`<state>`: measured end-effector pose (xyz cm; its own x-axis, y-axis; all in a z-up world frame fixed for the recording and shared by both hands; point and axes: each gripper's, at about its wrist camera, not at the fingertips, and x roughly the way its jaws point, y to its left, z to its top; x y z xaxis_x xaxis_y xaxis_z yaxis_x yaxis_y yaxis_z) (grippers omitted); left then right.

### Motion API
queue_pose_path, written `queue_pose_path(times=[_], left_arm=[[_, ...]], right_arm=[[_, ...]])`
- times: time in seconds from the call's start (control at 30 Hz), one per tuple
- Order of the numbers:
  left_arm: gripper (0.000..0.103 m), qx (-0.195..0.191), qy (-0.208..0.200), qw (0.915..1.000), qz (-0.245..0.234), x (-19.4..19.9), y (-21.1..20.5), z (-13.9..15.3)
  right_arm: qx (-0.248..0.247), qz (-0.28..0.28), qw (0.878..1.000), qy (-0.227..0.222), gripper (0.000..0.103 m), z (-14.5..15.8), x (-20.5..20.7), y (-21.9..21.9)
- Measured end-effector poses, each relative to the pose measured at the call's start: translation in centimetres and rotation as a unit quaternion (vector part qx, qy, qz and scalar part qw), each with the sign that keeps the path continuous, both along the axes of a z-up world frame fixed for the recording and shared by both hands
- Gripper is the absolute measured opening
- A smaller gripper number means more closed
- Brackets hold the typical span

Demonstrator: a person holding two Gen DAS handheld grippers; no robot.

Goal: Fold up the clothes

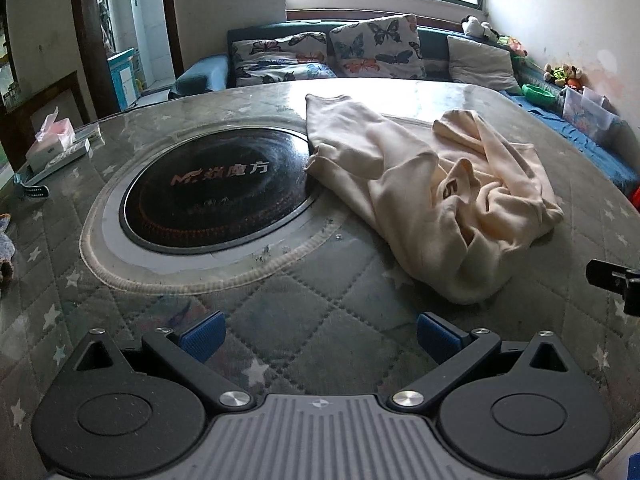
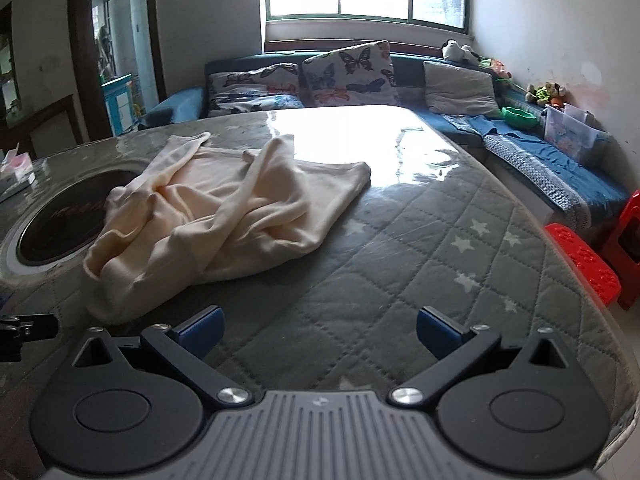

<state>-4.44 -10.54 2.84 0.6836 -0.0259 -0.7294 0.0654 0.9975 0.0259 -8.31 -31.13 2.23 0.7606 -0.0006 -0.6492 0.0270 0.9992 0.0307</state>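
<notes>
Tissue box [image 1: 52, 140]: far left edge of the table [image 1: 320, 332], pink and white.
Round black cooktop [image 1: 216, 188]: set into the quilted, star-patterned cover, left of centre; lettering on its glass.
Cream garment [image 1: 432, 184]: crumpled, unfolded, one end overlapping the cooktop's right rim; a small dark mark, possibly a numeral, near its middle.
Left gripper [image 1: 320, 338]: fingers spread wide, empty, short of the garment.
Right gripper [image 2: 320, 334]: likewise spread and empty, the garment [image 2: 224, 208] ahead to its left.
Sofa [image 2: 560, 176]: beyond the table, butterfly cushions.
</notes>
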Motion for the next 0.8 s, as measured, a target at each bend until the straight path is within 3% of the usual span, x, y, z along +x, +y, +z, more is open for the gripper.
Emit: queue_pose_path(times=[0.8], left_arm=[[0.103, 0.02, 0.025, 0.9995, -0.01, -0.3, -1.6, -0.3]], right_arm=[[-0.002, 0.04, 0.999, 0.002, 0.103, 0.3, -1.1, 1.9]])
